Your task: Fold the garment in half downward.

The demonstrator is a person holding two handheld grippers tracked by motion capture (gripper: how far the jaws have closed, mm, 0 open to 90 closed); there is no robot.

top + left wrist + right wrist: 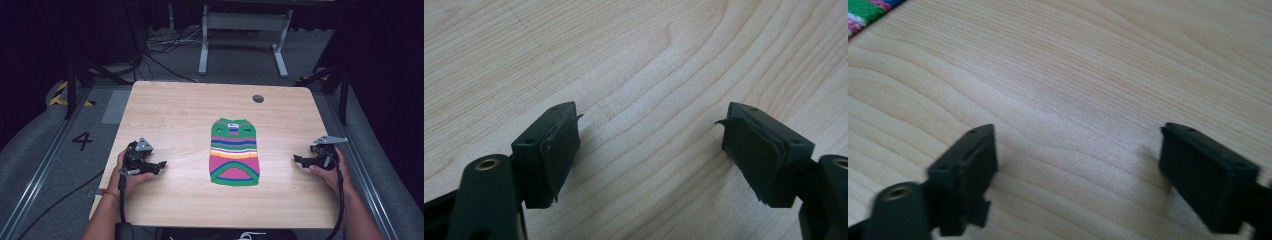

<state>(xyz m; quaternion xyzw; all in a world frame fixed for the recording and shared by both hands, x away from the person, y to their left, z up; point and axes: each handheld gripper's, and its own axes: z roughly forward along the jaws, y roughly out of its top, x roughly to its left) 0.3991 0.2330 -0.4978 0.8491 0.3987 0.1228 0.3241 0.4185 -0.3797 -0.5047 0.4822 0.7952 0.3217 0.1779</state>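
Both claws stand wide apart, gripping nothing: the left claw (161,165) and right claw (298,160) rest low over bare wood at opposite edges of the counter (170,110). Between them, well apart from each, a striped knit sweater (234,151) lies flat, its small neck label unreadable. A "4" (82,141) marks the floor.

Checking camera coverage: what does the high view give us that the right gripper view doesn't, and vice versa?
High view alone: the whole striped sweater lying flat mid-table, the left gripper and right gripper resting either side of it and apart from it, the round hole near the table's far edge, and the floor cables.
Right gripper view alone: a close look at its open fingers with bare wood between them.
Shared: the wooden table, and the sweater, seen as a corner in the right gripper view.
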